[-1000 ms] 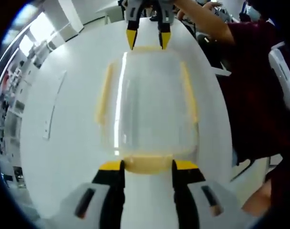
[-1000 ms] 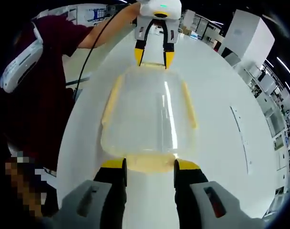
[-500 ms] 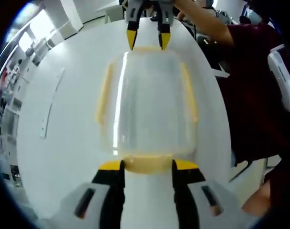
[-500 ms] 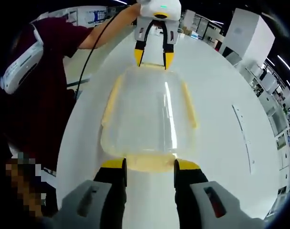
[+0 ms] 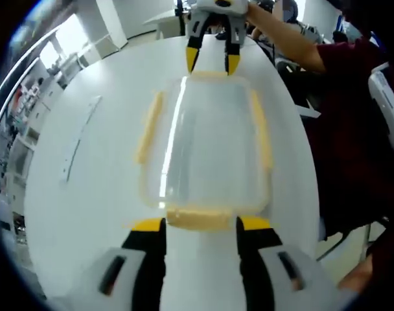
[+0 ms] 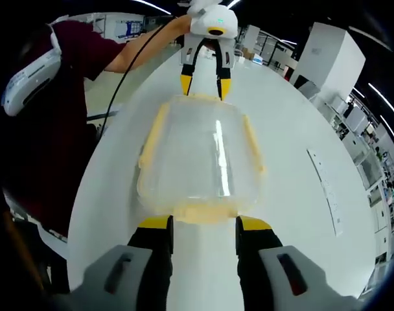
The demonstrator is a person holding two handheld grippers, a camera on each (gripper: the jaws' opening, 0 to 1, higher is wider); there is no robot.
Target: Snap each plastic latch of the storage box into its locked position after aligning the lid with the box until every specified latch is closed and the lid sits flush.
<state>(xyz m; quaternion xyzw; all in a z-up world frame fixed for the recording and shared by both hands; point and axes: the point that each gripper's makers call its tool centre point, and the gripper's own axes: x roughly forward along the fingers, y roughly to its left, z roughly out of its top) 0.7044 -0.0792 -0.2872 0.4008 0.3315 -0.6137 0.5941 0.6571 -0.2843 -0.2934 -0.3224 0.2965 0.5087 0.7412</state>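
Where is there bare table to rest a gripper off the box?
Bare white table flanks the storage box on its long side toward the thin strip. The opposite long side is narrower, beside the person. Both short ends are crowded: left gripper, right gripper.

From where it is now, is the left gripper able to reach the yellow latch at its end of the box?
Probably yes. The left gripper is open, its fingers flank the yellow latch on the storage box, and nothing lies between them.

The storage box (image 5: 207, 152) is clear, glossy plastic (a bright streak of light runs down its lid), with opaque yellow plastic latches (image 5: 198, 218). Under it the white worktop (image 5: 87, 194) looks smooth and faintly shiny.
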